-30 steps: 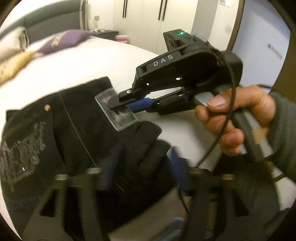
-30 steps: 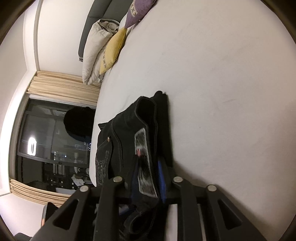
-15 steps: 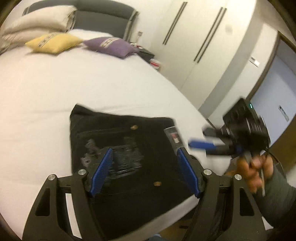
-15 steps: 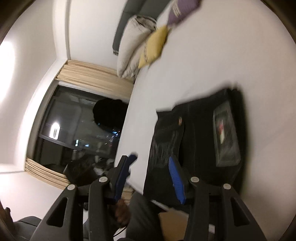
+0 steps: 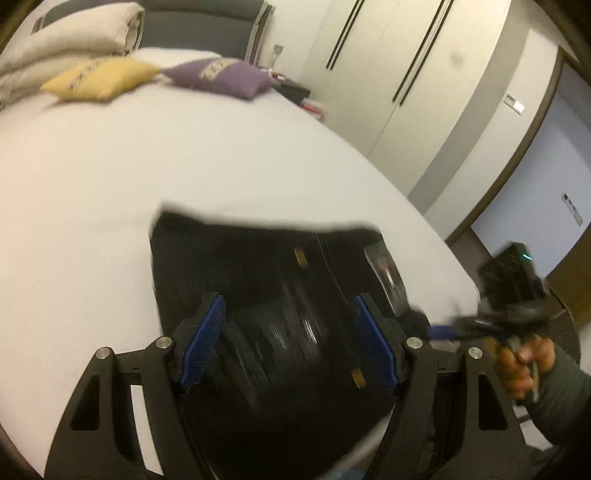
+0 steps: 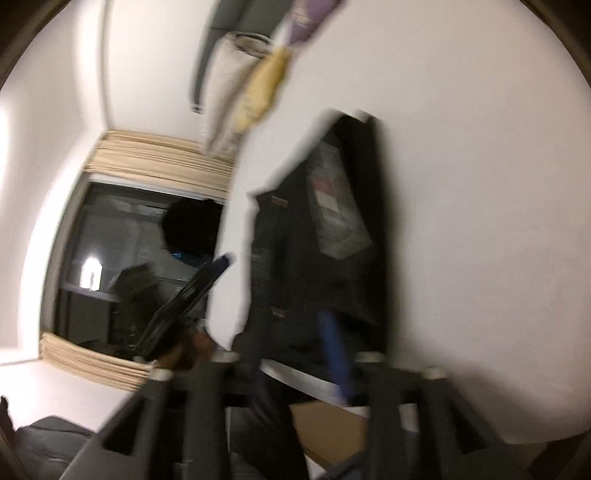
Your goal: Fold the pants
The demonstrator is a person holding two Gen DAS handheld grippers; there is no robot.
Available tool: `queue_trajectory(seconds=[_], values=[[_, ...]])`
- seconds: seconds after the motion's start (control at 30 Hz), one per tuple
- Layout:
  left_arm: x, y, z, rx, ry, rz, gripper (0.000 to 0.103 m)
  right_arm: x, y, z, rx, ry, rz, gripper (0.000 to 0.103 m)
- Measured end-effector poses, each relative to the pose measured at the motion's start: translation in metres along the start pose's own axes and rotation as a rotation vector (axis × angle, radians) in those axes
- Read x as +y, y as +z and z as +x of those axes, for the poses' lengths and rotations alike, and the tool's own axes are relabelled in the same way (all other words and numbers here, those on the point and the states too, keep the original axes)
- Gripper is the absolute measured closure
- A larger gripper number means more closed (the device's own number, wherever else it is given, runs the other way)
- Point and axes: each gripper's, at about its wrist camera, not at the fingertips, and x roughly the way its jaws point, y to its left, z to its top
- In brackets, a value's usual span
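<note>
The left gripper [image 5: 288,339] hangs over the folded black pants [image 5: 258,273] with its blue pads [image 5: 205,338] spread wide and nothing between them; the cloth lies flat below, free of the fingers. The right gripper [image 6: 295,332] has its jaws opening, and in its own blurred view no fabric sits between the fingers, though only one blue pad [image 6: 332,339] can be made out clearly. In the left wrist view the right gripper [image 5: 461,330] shows at the right edge, off the side of the mattress, held by a hand [image 5: 522,365] in a grey-green sleeve [image 5: 557,402]. The pants rest on the white bed [image 5: 110,177] near its near right corner, a pale label [image 5: 386,273] on their right side and brass rivets showing. Far across the sheet lie a yellow cushion [image 5: 99,77] and a purple cushion [image 5: 221,75], with cream pillows [image 5: 70,33] against a grey headboard. White wardrobe doors [image 5: 373,62] stand beyond the bed on the right. The right wrist view is smeared by motion; it shows a dark window [image 6: 140,266] with beige curtains [image 6: 162,158], and the near edge of the pants is cut off by the gripper frame.
</note>
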Motion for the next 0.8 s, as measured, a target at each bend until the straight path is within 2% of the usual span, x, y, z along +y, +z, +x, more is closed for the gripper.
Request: queue_trajectory(seconds=[0.07,0.13,0.2,0.27,0.3,0.37,0.43,0.47,0.53,0.6,0.63,0.73,0.8], values=[[0.01,0.024,0.015,0.005,0.014,0.024,0.033,0.023,0.009,0.006,-0.006,0.083,-0.054,0.047],[0.02,0.041,0.039,0.051,-0.002,0.015,0.033,0.035,0.017,0.022,0.011,0.131,-0.082,0.045],[0.039,0.045,0.061,0.103,-0.014,-0.026,0.033,0.036,0.019,0.041,0.039,0.125,-0.083,0.044],[0.056,0.041,0.088,0.161,0.02,-0.053,0.033,0.014,0.019,0.057,0.069,0.045,-0.037,0.044],[0.064,0.038,0.098,0.171,0.019,-0.074,0.033,-0.004,0.016,0.062,0.082,-0.009,0.0,0.056],[0.072,0.036,0.107,0.174,0.011,-0.093,0.033,-0.029,0.009,0.049,0.041,0.023,0.064,0.078],[0.075,0.04,0.111,0.173,0.005,-0.095,0.033,-0.038,0.005,0.035,0.013,0.047,0.098,0.078],[0.076,0.042,0.11,0.174,0.002,-0.098,0.033,-0.038,0.0,0.024,-0.006,0.038,0.093,0.077],[0.072,0.045,0.099,0.159,0.014,-0.087,0.033,-0.026,-0.009,0.004,-0.021,0.008,0.065,0.065],[0.062,0.044,0.074,0.114,-0.009,-0.084,0.033,-0.005,-0.004,-0.003,-0.035,0.053,0.014,0.051],[0.057,0.039,0.063,0.096,-0.034,-0.087,0.033,-0.002,-0.004,-0.003,-0.038,0.068,-0.008,0.049],[0.037,0.008,0.029,0.087,-0.073,-0.05,0.033,0.019,-0.001,0.007,-0.02,0.132,-0.067,0.04],[0.023,-0.022,0.018,0.111,-0.096,-0.01,0.033,0.014,-0.003,0.023,0.014,0.107,-0.057,0.038]])
